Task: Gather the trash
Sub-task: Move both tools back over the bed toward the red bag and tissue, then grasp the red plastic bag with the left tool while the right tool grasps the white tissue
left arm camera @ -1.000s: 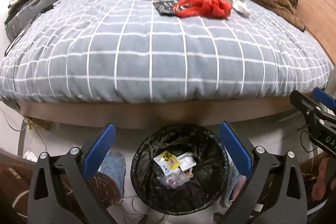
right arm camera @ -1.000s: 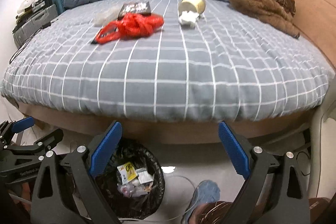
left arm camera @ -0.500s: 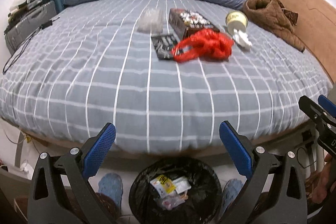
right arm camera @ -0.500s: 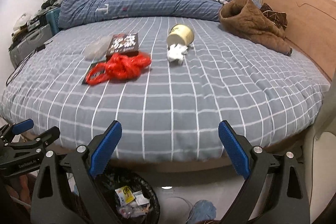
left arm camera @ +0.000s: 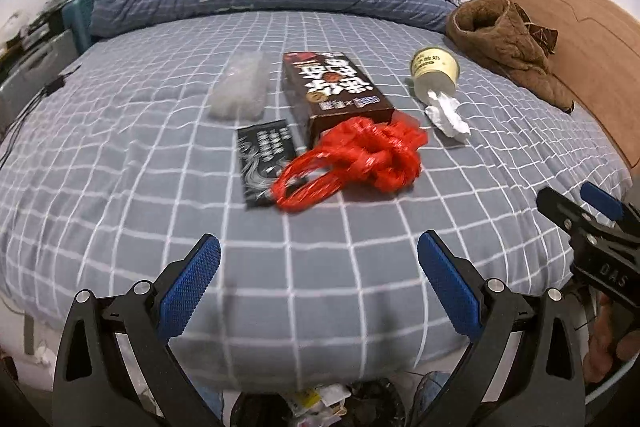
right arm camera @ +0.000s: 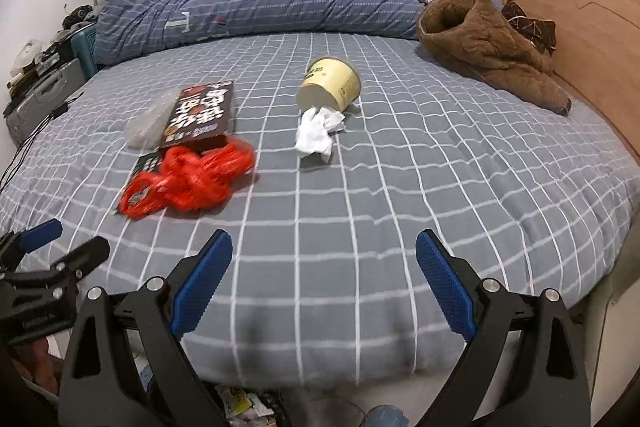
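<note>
Both tools hover over the near edge of the bed, jaws spread wide and holding nothing. The left gripper points almost straight at the red plastic bag, which lies mid-bed, ahead and slightly to its right, its long axis running from the looped handles at near left to the bunched body at far right. The bag touches the near end of the brown snack box and overlaps a flat black packet; a clear wrapper sits just left of the box.

The right gripper faces the tipped yellow paper cup and the crumpled tissue at its mouth, straight ahead but farther in. From it the bag lies well to the left, so the left tool seems nearer to the bag. The bin shows below the bed's near edge, under both tools.
</note>
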